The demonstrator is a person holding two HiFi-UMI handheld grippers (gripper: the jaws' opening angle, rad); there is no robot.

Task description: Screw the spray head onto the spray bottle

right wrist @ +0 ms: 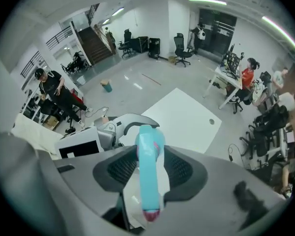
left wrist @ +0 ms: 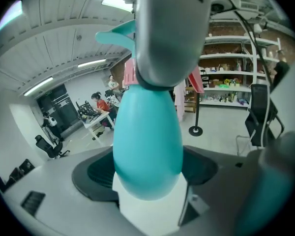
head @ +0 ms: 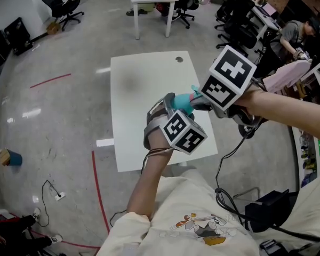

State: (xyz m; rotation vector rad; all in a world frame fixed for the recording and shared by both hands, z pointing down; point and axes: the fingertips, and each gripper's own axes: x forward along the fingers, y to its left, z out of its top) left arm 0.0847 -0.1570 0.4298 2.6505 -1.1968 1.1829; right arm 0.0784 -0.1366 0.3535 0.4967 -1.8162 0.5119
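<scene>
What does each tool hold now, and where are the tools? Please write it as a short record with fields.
left tool: shut on the spray bottle, with its teal body between the pads
right tool: the pads appear to grip the spray head
place: both tools meet in the air above the white table
spray head on bottle: it sits at the bottle's top; how far it is screwed cannot be told
</scene>
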